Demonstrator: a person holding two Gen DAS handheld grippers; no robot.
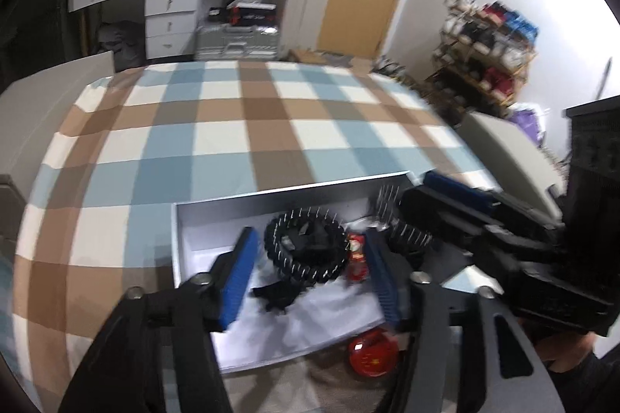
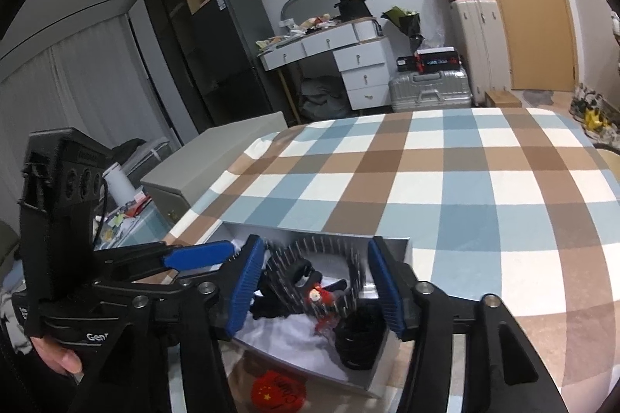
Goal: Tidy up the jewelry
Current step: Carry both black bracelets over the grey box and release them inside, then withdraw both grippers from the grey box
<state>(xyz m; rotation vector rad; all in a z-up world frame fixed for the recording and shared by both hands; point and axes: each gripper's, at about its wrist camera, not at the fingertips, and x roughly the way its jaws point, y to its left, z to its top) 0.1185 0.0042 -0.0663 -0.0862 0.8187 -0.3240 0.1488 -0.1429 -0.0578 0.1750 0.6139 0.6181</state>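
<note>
A shallow white box [image 1: 271, 194] [image 2: 391, 370] sits on the checked cloth at the near edge. Inside lie a black studded band [image 1: 306, 250] [image 2: 288, 271], a small red charm [image 1: 357, 258] [image 2: 323, 298], a black coiled piece [image 2: 358, 339] and black scraps on white paper. My left gripper [image 1: 310, 281] is open and empty, hovering over the box, fingers either side of the studded band. My right gripper [image 2: 316, 285] is open and empty over the same box; it also shows at the right of the left wrist view [image 1: 457, 196].
A red round badge [image 1: 372, 355] [image 2: 277, 391] lies on the cloth in front of the box. The checked cloth [image 1: 248, 126] [image 2: 445, 188] stretches away beyond the box. A grey cabinet [image 2: 217, 161], dresser and suitcases stand further back.
</note>
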